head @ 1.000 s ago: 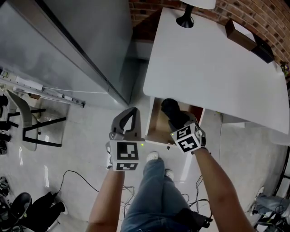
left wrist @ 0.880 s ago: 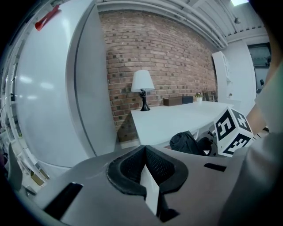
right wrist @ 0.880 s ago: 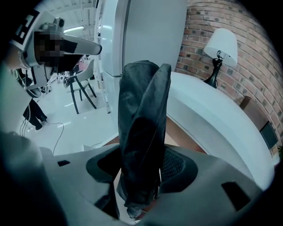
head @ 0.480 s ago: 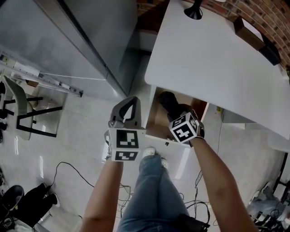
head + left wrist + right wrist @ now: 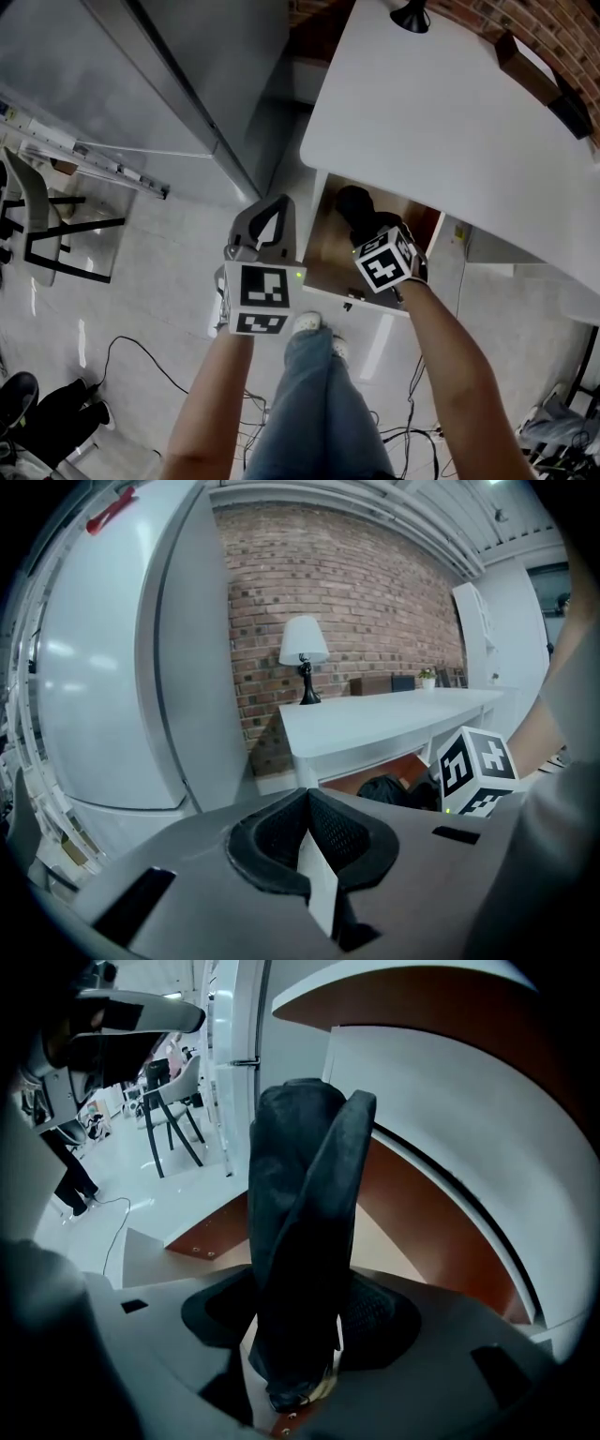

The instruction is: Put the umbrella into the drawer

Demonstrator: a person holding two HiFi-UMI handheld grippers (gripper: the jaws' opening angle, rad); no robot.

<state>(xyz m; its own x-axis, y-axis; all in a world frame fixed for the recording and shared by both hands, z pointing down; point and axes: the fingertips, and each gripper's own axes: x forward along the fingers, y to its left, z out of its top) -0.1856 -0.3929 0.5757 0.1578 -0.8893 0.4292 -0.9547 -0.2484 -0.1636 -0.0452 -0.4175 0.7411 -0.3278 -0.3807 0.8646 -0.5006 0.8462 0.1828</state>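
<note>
The black folded umbrella (image 5: 300, 1194) stands between the jaws of my right gripper (image 5: 300, 1321), which is shut on its lower end. In the head view the umbrella (image 5: 354, 206) points steeply down into the open drawer (image 5: 323, 248), whose brown inside shows under the white table (image 5: 450, 122). Whether the umbrella's tip touches the drawer bottom is hidden. My left gripper (image 5: 270, 211) hangs just left of the drawer over the floor, its jaws shut with nothing in them. In the left gripper view its pads (image 5: 333, 832) meet, and the umbrella (image 5: 384, 787) shows beyond them.
A tall grey cabinet (image 5: 141, 75) stands left of the table. On the table's far end are a lamp (image 5: 304, 658) and dark boxes (image 5: 525, 70), with a brick wall behind. Chairs (image 5: 47, 225) and cables (image 5: 141, 366) are on the floor at left. The person's shoe (image 5: 314, 323) is below the drawer front.
Both grippers have come down. The umbrella has sunk lower into the drawer opening, still held by the right gripper. The left jaws stay shut.
</note>
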